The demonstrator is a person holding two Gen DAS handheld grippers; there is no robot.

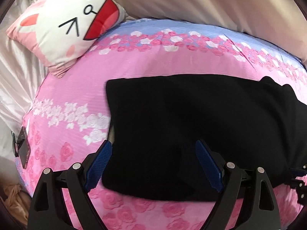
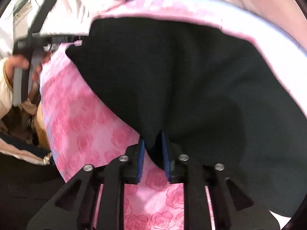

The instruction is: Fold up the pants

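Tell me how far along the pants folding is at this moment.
Done: the black fabric pants lie on the pink rose-print bedspread as a compact, roughly rectangular bundle, so at least one fold looks made. In hand: the right gripper is closed on a near edge of the pants, while the left gripper is open over the bundle's near left corner, gripping nothing. Left: probably a last fold or tidy; I cannot tell the layers.

No words, brands or numbers I can read anywhere, only the drawn cartoon face on my white and pink pillow (image 1: 63,17), two arrow-shaped eyes, a small ring nose, a red open mouth, nothing legible on the small dark object (image 1: 24,149) at the bed's edge
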